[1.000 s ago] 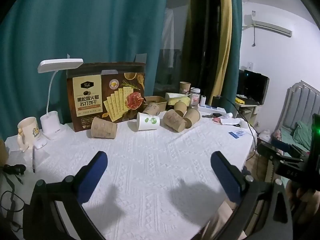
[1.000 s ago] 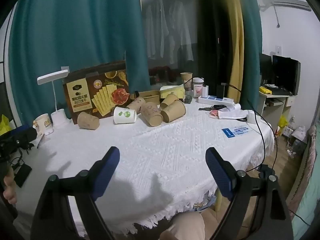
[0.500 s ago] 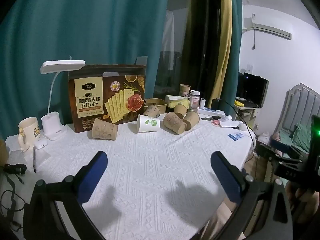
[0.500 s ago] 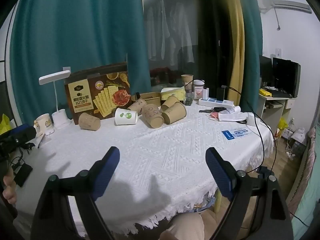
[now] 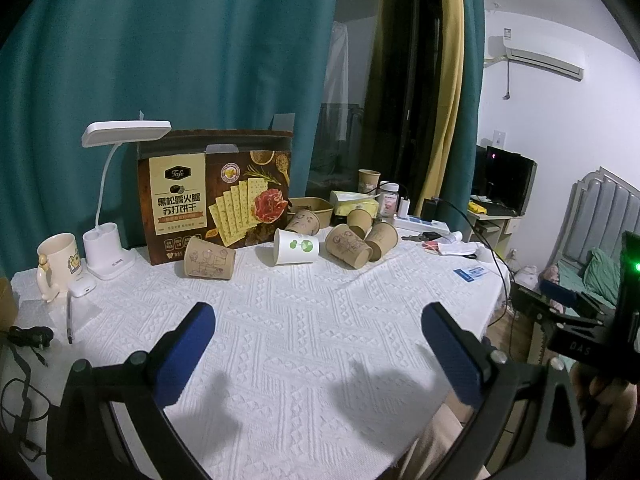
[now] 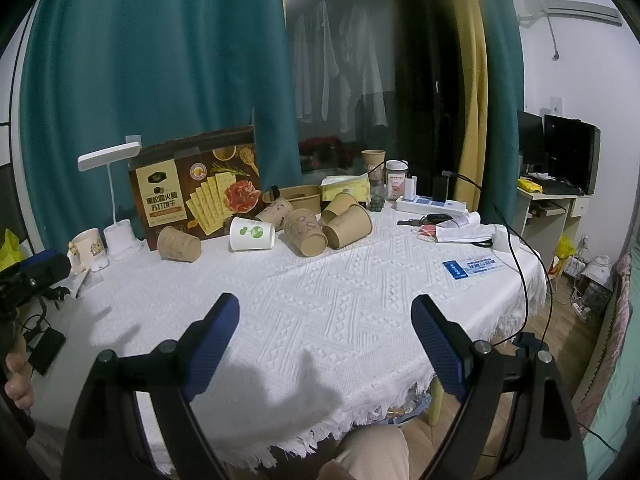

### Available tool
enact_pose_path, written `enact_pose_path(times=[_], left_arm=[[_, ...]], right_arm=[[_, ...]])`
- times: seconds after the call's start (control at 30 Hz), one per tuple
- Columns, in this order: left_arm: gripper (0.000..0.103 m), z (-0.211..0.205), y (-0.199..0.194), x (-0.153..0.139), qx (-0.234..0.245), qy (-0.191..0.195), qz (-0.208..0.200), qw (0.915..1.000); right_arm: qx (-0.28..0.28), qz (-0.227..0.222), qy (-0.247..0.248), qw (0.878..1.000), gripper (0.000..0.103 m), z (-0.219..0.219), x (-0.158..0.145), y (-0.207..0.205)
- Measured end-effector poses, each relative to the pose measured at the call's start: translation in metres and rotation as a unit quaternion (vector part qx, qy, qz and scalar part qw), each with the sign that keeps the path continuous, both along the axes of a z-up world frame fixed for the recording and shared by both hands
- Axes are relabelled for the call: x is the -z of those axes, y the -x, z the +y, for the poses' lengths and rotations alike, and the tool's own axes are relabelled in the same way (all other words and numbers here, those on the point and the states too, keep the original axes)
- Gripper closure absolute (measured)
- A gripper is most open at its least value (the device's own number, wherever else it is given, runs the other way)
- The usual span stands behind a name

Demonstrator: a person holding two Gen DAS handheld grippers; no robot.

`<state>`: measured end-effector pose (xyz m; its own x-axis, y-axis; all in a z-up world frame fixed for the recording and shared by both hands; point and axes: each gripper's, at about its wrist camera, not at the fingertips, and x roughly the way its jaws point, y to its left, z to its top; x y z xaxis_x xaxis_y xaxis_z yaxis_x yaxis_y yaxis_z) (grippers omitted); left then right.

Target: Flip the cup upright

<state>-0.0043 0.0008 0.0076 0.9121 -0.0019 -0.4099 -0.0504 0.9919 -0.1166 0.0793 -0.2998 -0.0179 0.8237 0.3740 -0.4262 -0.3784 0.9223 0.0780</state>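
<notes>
Both tools hang above the near half of the white textured tablecloth point(image 5: 304, 344), well apart from every cup. The left gripper point(image 5: 318, 320) has its blue-padded fingers spread wide with nothing between them; the right gripper point(image 6: 324, 314) is likewise spread and empty.

The task's things lie at the far side of the table, in front of the brown cracker box point(image 5: 216, 196). All are on their sides: a lone brown paper cup with line drawings point(image 5: 209, 259) to the left, a white paper cup with a green print point(image 5: 296, 246) beside it, then a tight cluster of brown paper cups point(image 5: 360, 236) touching one another. Which cup is meant cannot be told; no flip has begun.

Risks, as judged from this position:

- Paper walls are thin — a hard pinch across the side would likely crush a cup rather than lift it.
- Cups on their sides roll; a finger arriving off-centre could push one against the box or toward the table edge.
- In the cluster the cups touch, so entering there may knock neighbours about. The lone cup or the white one looks the safer pick.
- A white desk lamp point(image 5: 116, 184) and a cream mug point(image 5: 60, 260) stand near the left end — a wide left-hand sweep could strike them.
- A black cable point(image 6: 516, 248) trails over the right edge and could snag the right tool.
</notes>
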Motion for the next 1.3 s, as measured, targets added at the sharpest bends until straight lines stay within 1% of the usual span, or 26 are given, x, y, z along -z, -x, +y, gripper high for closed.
enact_pose_path(times=[1.3], left_arm=[[0.000,-0.0011,0.0043,0.0003,0.002,0.003,0.002,1.0000]], right_arm=[[-0.002,0.001,0.001,1.000,0.017,0.0017,0.0032,0.0021]])
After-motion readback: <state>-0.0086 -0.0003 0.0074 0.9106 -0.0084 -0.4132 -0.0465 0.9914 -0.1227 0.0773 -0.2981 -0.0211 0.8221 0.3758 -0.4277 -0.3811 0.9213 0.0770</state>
